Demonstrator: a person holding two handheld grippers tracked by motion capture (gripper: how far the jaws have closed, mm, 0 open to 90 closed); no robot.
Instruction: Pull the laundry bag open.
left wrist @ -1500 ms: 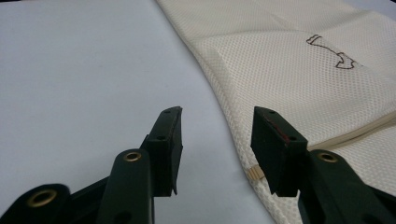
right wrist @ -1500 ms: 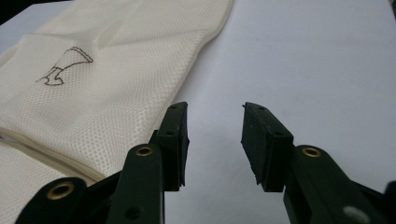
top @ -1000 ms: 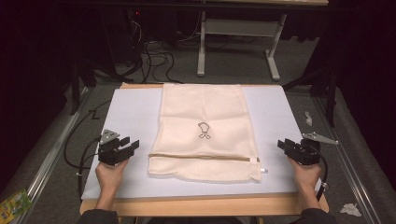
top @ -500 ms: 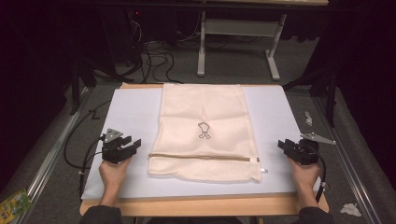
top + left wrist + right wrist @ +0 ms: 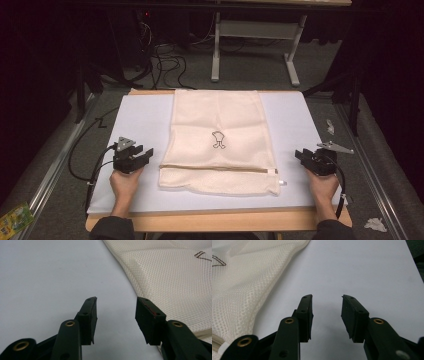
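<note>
A cream mesh laundry bag [image 5: 220, 135] lies flat in the middle of the white table mat [image 5: 142, 125], with a small dark emblem [image 5: 218, 139] on it and a zipper [image 5: 215, 168] running across near its front end. My left gripper [image 5: 141, 153] rests on the mat just left of the bag's front corner, jaws open and nothing between them [image 5: 116, 306]; the bag's edge [image 5: 160, 272] lies to its right. My right gripper [image 5: 301, 154] sits on the mat to the right of the bag, also open and empty [image 5: 327, 303], with the mesh [image 5: 239, 280] at its left.
The mat covers a wooden table [image 5: 220, 222]. A small metal piece [image 5: 336, 146] lies by the mat's right edge. Cables [image 5: 165, 57] and a white desk frame [image 5: 255, 45] stand on the floor behind. Crumpled paper [image 5: 374, 224] and a green packet [image 5: 15, 217] lie on the floor.
</note>
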